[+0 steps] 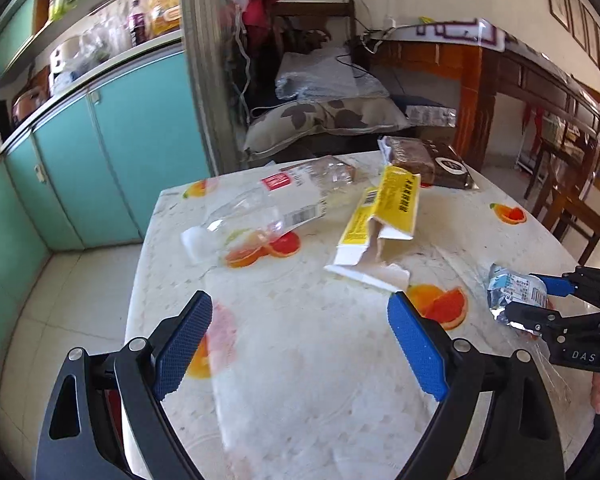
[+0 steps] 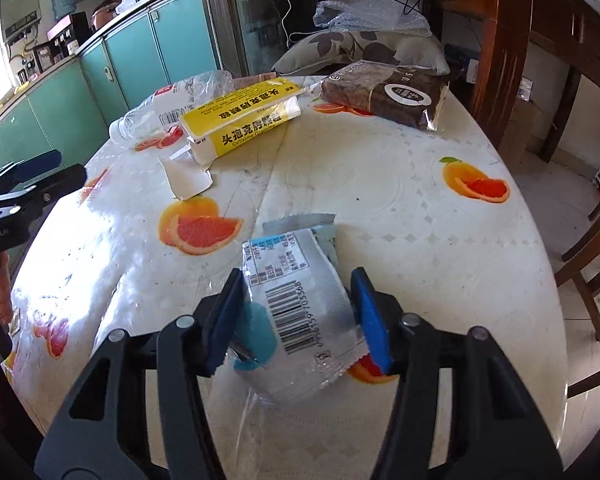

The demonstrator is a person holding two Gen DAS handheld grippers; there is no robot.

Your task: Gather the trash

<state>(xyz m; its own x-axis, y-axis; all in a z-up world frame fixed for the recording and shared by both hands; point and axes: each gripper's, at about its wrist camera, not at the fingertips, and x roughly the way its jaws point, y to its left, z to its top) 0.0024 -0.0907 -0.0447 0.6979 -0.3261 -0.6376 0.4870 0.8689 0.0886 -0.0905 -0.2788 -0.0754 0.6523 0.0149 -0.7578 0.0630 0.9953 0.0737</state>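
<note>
A silver and blue snack wrapper [image 2: 296, 300] lies on the table between the fingers of my right gripper [image 2: 296, 316]; the jaws straddle it, partly closed, and both pads seem to touch its sides. It also shows in the left wrist view [image 1: 516, 292] with the right gripper [image 1: 540, 300] around it. My left gripper [image 1: 300, 344] is open and empty above the table's near left part. A torn yellow medicine box [image 1: 380, 216] [image 2: 244, 120], a crushed clear plastic bottle [image 1: 268, 208] [image 2: 168, 108] and a brown packet [image 1: 428, 160] [image 2: 384, 92] lie further back.
The round table [image 2: 420, 240] has a white cloth with orange-slice prints under clear plastic. Wooden chairs [image 2: 592, 272] stand to the right. Teal cabinets [image 1: 100, 152] line the left wall. A pillow [image 1: 324, 120] and bubble wrap sit behind the table.
</note>
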